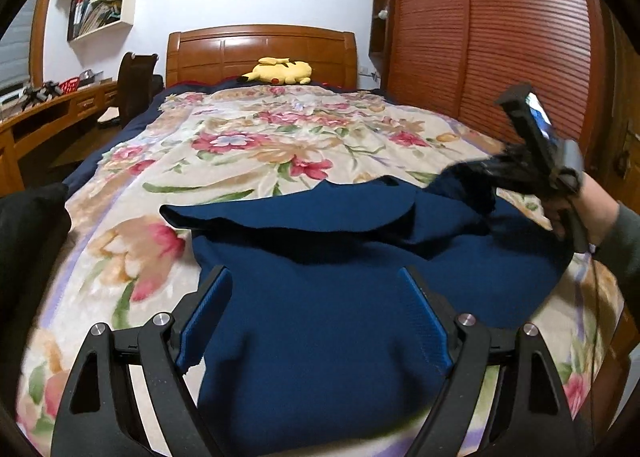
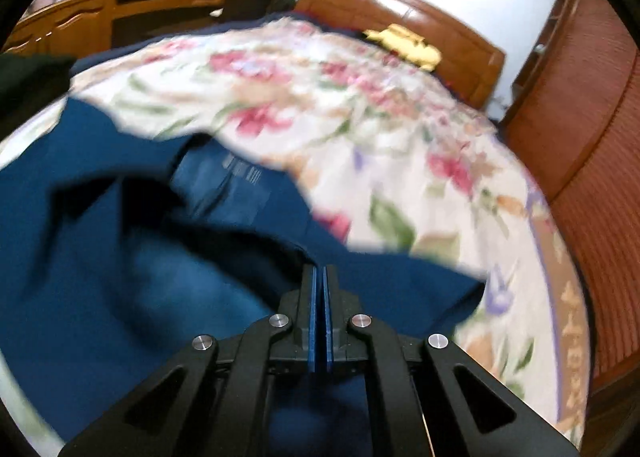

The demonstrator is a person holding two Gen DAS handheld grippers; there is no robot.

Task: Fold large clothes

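Two claws: left claw (image 1: 316, 277) wide above navy garment (image 1: 320, 337); right claw (image 2: 320, 273) closed.

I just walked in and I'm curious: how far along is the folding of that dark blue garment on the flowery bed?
Early on. Done: the dark blue knit garment lies spread on the floral blanket, its top edge flopped over. In hand: the right gripper is shut on a fold of the cloth at its right side; the left gripper hangs open over the middle. Left: no neat fold shows yet.

Right gripper (image 2: 320, 273) jaws together over navy garment (image 2: 120, 257) on floral blanket (image 2: 360, 105).
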